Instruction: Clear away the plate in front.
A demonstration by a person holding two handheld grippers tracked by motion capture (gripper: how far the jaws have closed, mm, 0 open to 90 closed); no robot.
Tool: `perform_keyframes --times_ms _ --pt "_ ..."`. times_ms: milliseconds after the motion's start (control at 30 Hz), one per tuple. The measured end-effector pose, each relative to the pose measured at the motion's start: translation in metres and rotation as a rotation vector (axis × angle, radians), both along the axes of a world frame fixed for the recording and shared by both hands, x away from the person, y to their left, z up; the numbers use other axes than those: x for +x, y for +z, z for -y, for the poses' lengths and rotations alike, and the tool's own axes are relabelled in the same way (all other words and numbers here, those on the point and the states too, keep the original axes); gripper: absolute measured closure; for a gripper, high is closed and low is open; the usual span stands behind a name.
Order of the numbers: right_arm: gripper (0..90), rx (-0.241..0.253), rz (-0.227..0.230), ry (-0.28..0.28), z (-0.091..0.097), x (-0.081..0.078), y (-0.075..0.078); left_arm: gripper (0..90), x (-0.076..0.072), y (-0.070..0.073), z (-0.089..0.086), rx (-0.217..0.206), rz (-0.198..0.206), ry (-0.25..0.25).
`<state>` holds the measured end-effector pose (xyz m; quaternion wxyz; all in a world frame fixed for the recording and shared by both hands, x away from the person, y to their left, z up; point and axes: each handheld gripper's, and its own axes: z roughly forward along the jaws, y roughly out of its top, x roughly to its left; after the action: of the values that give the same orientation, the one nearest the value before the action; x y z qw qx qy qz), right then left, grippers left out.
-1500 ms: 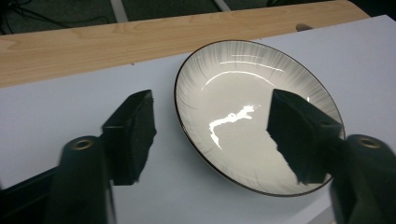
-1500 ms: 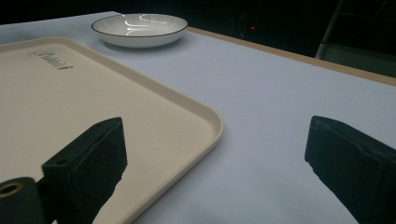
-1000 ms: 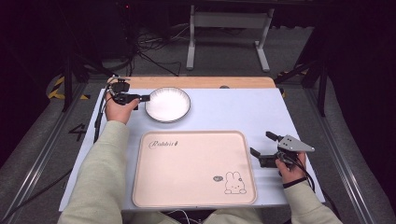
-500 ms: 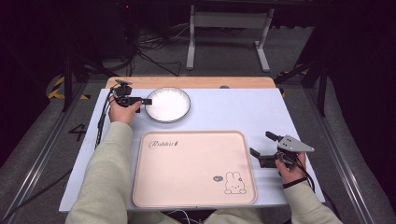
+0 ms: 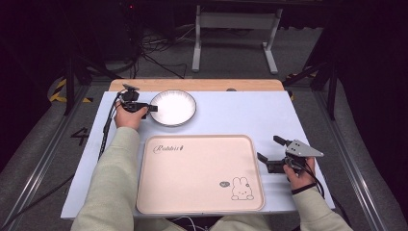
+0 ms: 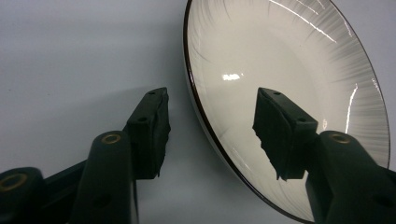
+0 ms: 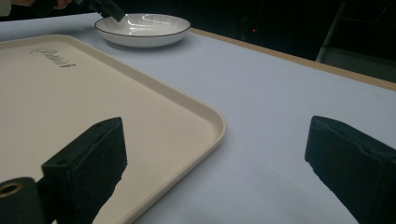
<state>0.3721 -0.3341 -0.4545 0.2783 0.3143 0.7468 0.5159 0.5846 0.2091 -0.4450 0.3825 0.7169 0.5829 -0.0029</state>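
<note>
Nearest you, your right tongs (image 5: 270, 149) hover released, jaws wide, one above the cream tray's (image 5: 199, 175) right edge and one above the bare table (image 5: 240, 113). Farther off, at the table's far left, your left tongs (image 5: 150, 108) straddle the white plate's (image 5: 174, 107) rim; they have been closing, not yet gripping.

Table (image 5: 240, 115) w/ plate (image 5: 173, 107), tray (image 5: 199, 173)

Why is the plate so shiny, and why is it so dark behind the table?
Left gripper view: the lamp's glare makes white streaks on the glossy plate. High view: light falls on the table alone, so the floor behind stays dim. Right gripper view: the near right gripper looks blurry.
</note>
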Motion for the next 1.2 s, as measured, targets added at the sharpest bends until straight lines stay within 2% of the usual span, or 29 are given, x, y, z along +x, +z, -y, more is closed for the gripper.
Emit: perform_keyframes --times_ms 100,200,300,400,467,600,767,867,900,933,967,1000,1033,1100,1133,1200 --pt "5.7 0.000 0.000 0.002 0.000 0.000 0.000 51.4 0.000 -0.001 0.002 0.013 -0.011 0.000" --pt "5.7 -0.001 0.000 0.003 0.000 0.000 0.000 55.7 0.001 -0.003 0.003 0.021 -0.039 0.008" --pt "5.7 -0.001 0.001 0.003 0.000 0.000 0.000 61.9 0.001 -0.004 0.004 -0.002 -0.067 0.026" --pt "5.6 -0.002 0.001 0.005 0.000 0.000 0.000 67.3 0.002 -0.004 0.005 -0.004 -0.081 0.036" --pt "5.6 -0.001 0.002 0.005 0.000 0.000 0.000 71.4 0.002 -0.004 0.006 -0.018 -0.093 0.035" --pt "5.6 -0.003 0.005 0.007 0.000 0.000 0.000 72.6 0.002 -0.005 0.006 -0.043 -0.113 0.072" --pt "5.6 -0.011 0.006 0.011 -0.001 0.000 0.000 78.0 0.002 -0.006 0.001 -0.101 -0.136 0.118" --pt "5.6 -0.011 0.006 0.011 -0.001 0.000 0.000 78.6 0.001 -0.005 0.002 -0.103 -0.130 0.131" --pt "5.6 -0.010 0.005 0.011 -0.001 0.000 0.000 79.0 0.001 -0.004 0.003 -0.098 -0.111 0.129" --pt "5.6 -0.010 0.005 0.011 -0.001 0.000 0.000 79.9 0.001 -0.004 0.003 -0.098 -0.111 0.129" --pt "5.6 -0.010 0.004 0.010 -0.001 0.000 0.000 81.0 -0.001 0.001 0.007 -0.109 -0.082 0.152" --pt "5.6 -0.009 0.005 0.012 -0.001 0.000 0.000 82.0 -0.001 0.001 0.007 -0.109 -0.082 0.152" --pt "5.6 -0.010 0.006 0.012 -0.001 0.000 0.000 83.1 -0.002 0.007 0.008 -0.115 -0.057 0.149" --pt "5.6 -0.009 0.004 0.011 -0.001 -0.001 0.000 84.6 -0.003 0.010 0.010 -0.116 -0.044 0.146" --pt "5.6 -0.010 0.006 0.011 -0.001 -0.001 0.000 84.7 -0.004 0.015 0.013 -0.090 -0.025 0.135" --pt "5.6 -0.009 0.007 0.013 -0.001 -0.001 0.000 84.9 -0.004 0.016 0.014 -0.090 -0.020 0.138"
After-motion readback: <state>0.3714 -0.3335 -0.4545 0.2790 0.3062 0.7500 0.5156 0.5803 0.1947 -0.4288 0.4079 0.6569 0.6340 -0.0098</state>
